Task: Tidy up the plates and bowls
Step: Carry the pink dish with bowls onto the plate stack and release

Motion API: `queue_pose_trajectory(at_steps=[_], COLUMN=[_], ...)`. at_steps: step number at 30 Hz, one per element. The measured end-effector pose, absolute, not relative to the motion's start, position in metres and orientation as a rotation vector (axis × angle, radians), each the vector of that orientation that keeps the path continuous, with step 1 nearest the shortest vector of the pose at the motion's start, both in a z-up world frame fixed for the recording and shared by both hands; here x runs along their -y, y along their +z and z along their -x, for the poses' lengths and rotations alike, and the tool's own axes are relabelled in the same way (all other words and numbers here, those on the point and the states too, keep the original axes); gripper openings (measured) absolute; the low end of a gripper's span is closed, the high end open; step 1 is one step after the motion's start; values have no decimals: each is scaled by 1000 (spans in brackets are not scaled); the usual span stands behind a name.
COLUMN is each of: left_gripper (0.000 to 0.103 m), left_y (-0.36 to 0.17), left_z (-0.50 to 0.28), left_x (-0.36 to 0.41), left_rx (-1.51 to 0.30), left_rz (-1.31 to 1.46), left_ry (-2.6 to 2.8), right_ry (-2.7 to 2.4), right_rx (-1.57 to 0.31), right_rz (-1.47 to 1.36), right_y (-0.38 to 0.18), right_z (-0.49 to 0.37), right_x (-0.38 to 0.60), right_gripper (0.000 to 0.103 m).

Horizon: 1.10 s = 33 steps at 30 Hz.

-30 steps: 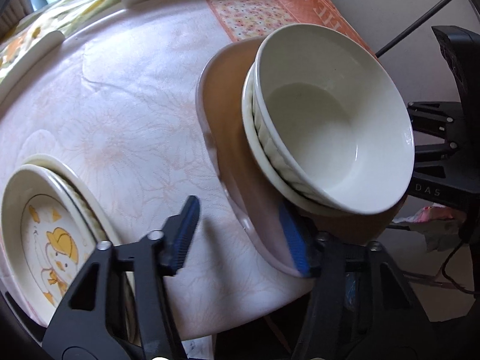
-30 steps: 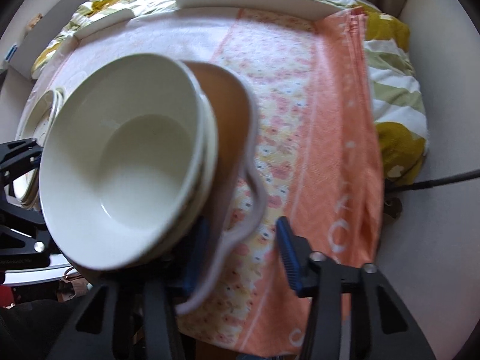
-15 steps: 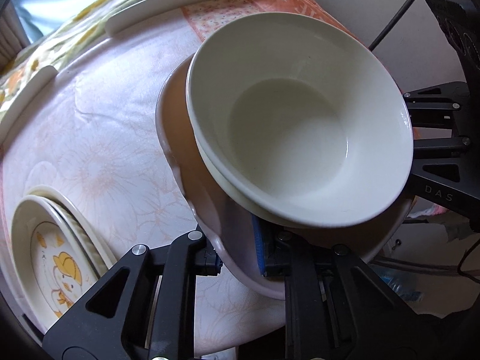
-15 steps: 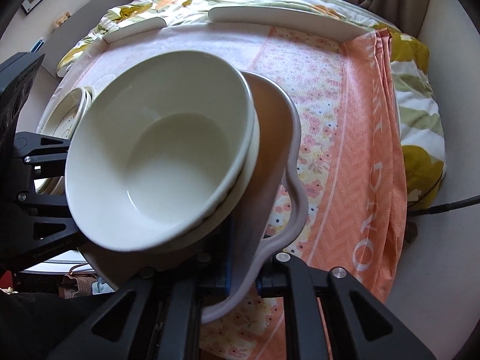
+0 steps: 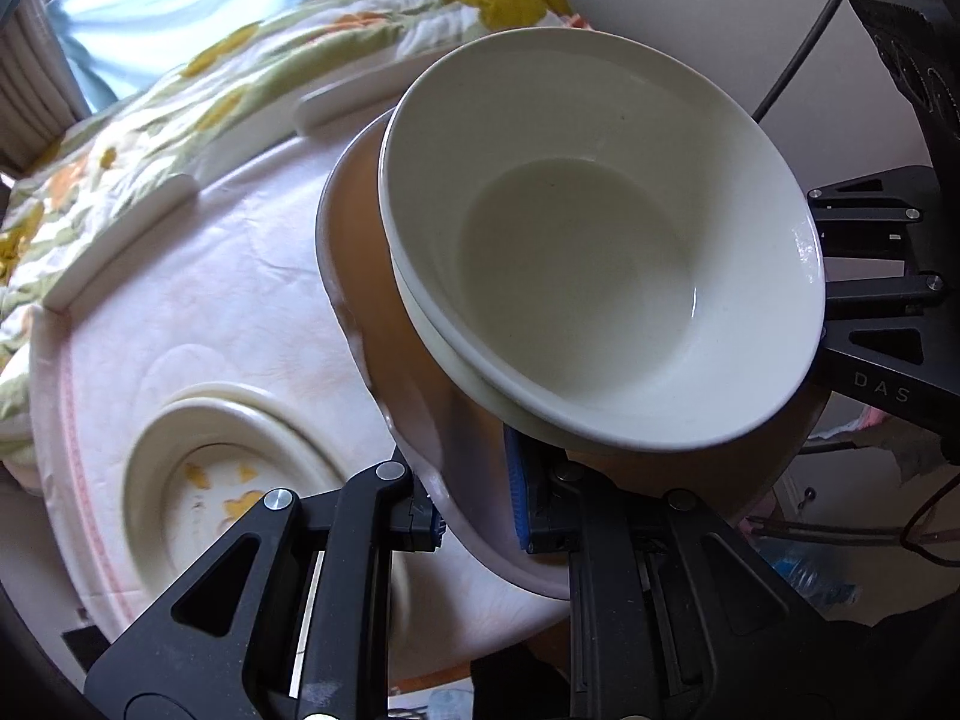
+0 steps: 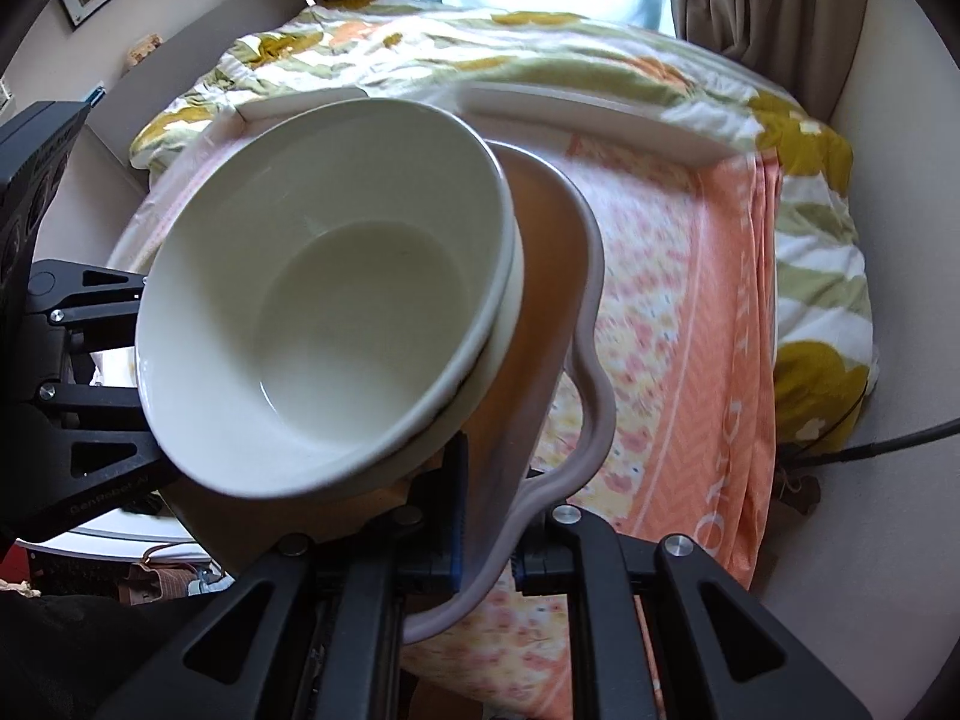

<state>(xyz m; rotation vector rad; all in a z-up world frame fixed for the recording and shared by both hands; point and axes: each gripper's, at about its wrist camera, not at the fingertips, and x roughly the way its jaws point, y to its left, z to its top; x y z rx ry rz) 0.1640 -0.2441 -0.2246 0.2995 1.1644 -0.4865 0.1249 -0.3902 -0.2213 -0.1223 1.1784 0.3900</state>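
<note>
While I watch through the left wrist camera, I see my left gripper (image 5: 474,510) clamped on the near rim of the scalloped tray (image 5: 372,276), one blue pad under the pale rim and the other on the brown inner face. Two nested white bowls (image 5: 600,252) ride on that tray, the upper one sitting inside the lower, and the whole load tilts toward the camera above the pink tablecloth (image 5: 228,288). Down at the left, on the cloth, lies a stack of cream plates (image 5: 204,480) with a yellow print in the middle, blurred. At the right edge I make out the black frame of my right gripper (image 5: 876,294), reaching in behind the bowls; its fingertips are hidden from here. Past the far end of the table spreads a floral quilt (image 5: 180,90). Through the right wrist camera, my right gripper (image 6: 486,534) is pinched on the near edge of the tray (image 6: 588,324), the grey wavy rim passing between its blue pads. The bowls (image 6: 336,312) fill the left of this view, tilted, touching the tray floor. An orange patterned cloth (image 6: 690,330) covers the table at the right, and the black body of my left gripper (image 6: 66,360) shows at the far left.
</note>
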Motion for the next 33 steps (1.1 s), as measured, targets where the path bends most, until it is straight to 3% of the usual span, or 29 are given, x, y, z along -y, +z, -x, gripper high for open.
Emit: queue_pose_trajectory(at_steps=[12,22,33], left_gripper=[14,14,14], left_y=[-193,-228,-262], left_z=[-147,-142,-154], left_x=[127,54,43], left_rx=[-1155,-1210,-1256], left_rz=[-308,-302,-284], left_ry=[-473,-449,-468], right_ry=[386,401,355], right_rx=[-1148,-1178,-1247], right_rz=[106,100,43], right_y=[-190,-221,-253], right_z=[-115,-117,-121], right_x=[271,194,181], right_gripper=[11,11,11])
